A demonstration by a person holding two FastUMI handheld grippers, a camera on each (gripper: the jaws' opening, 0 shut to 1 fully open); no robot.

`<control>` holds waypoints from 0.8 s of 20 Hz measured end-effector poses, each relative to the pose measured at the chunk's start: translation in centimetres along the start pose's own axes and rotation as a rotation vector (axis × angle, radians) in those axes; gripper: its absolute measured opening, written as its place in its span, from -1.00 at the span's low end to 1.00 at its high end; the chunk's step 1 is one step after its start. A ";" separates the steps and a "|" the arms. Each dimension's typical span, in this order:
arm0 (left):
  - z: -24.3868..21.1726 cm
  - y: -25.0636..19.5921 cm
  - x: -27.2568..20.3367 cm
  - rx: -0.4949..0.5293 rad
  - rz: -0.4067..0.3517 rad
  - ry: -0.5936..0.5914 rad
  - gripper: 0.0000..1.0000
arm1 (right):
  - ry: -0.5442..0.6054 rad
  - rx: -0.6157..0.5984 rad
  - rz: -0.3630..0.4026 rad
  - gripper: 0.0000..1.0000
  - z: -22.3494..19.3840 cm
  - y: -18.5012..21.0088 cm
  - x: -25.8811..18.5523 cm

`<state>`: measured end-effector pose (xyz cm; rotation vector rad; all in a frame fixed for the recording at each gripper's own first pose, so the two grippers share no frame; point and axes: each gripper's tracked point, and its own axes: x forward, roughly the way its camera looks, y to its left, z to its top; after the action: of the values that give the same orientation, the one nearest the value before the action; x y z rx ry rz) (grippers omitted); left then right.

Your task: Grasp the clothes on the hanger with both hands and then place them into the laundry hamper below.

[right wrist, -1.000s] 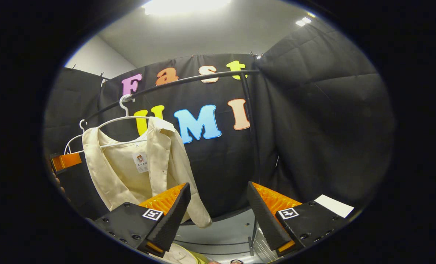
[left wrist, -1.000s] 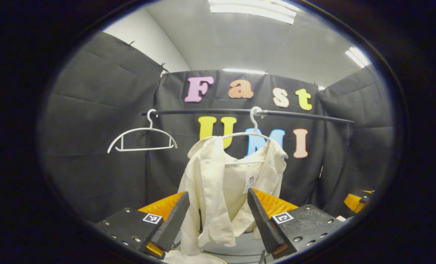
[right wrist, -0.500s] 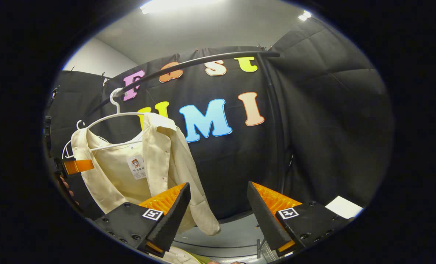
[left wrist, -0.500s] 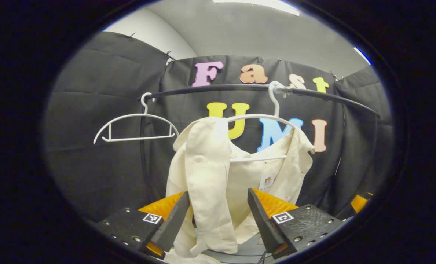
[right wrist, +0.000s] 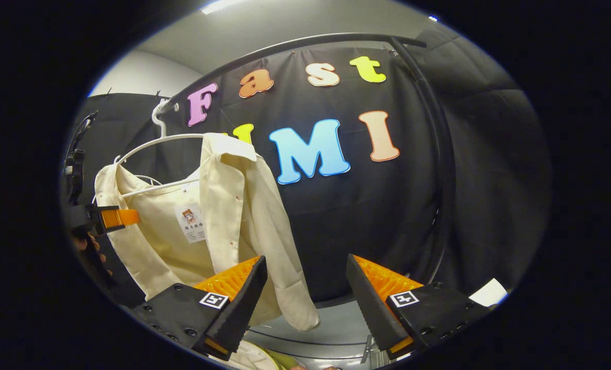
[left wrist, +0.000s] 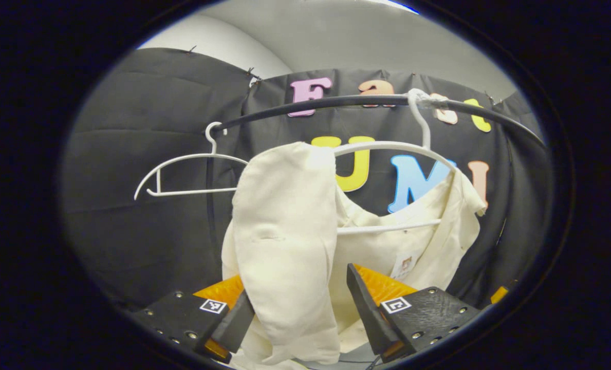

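While the cream shirt (left wrist: 295, 231) hangs on its white hanger (left wrist: 387, 149) from the black rail (left wrist: 346, 102), we see it at the centre of the left gripper view, its near sleeve dropping toward six o'clock. The left tongs (left wrist: 300, 318) stand wide, and that sleeve falls between the two fingers. The left finger's tip is partly covered by the cloth, so we cannot tell whether it touches; the right finger (left wrist: 367, 313) stands clear of the sleeve, with the shirt's body behind it. Neither finger presses, so nothing is gripped. At nine o'clock on the same rail hangs a second, bare white hanger (left wrist: 187, 172), its right end passing behind the shirt's shoulder.

In the right gripper view the shirt (right wrist: 218, 216) sits toward nine o'clock, open at the front with a small label (right wrist: 191, 222) inside the neck. The right tongs (right wrist: 306, 308) are wide as well and hold nothing; between their fingers (right wrist: 243, 300) we see only the dark wall cloth and a strip of grey floor. The shirt's hem hangs just behind and beside the left finger, though we cannot tell whether it touches. At the far nine o'clock edge of this view the other gripper's orange finger (right wrist: 119, 218) reaches toward the shirt's left shoulder, with part of a hand (right wrist: 87, 245) below it. A pale heap of cloth (right wrist: 256, 358) peeks in at six o'clock; we cannot make out the hamper itself.
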<state>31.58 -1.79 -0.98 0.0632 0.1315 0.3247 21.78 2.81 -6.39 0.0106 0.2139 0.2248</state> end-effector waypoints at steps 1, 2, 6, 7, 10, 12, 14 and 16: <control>-0.1 0.1 0.2 0.009 0.022 -0.001 0.83 | 0.007 0.004 0.011 0.96 -0.1 -0.2 0.4; 0.0 0.1 0.5 0.013 0.036 0.002 0.83 | 0.017 0.006 0.021 0.96 -0.4 -0.3 0.9; -0.3 1.5 1.2 0.043 0.112 0.016 0.35 | 0.053 0.003 0.054 0.96 -2.1 -0.8 2.2; -0.4 1.3 1.3 0.048 0.104 0.018 0.11 | 0.065 0.000 0.062 0.96 -2.6 -0.8 2.3; 0.0 2.2 0.8 0.056 0.113 -0.002 -0.50 | 0.080 -0.004 0.079 0.96 -4.1 -0.8 2.9; -0.3 1.9 0.7 0.011 0.053 0.009 -0.87 | 0.109 0.002 0.076 0.96 -4.8 -0.6 3.6; 0.0 1.9 0.1 -0.030 0.011 -0.006 -0.88 | 0.109 0.013 0.086 0.96 -4.7 0.2 4.0; 0.1 2.0 -0.1 -0.056 -0.038 -0.010 -0.88 | 0.100 -0.010 0.097 0.96 -4.2 1.4 4.7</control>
<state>30.88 0.04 -0.74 0.0071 0.1136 0.2902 25.03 5.20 -11.46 -0.0003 0.3119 0.3230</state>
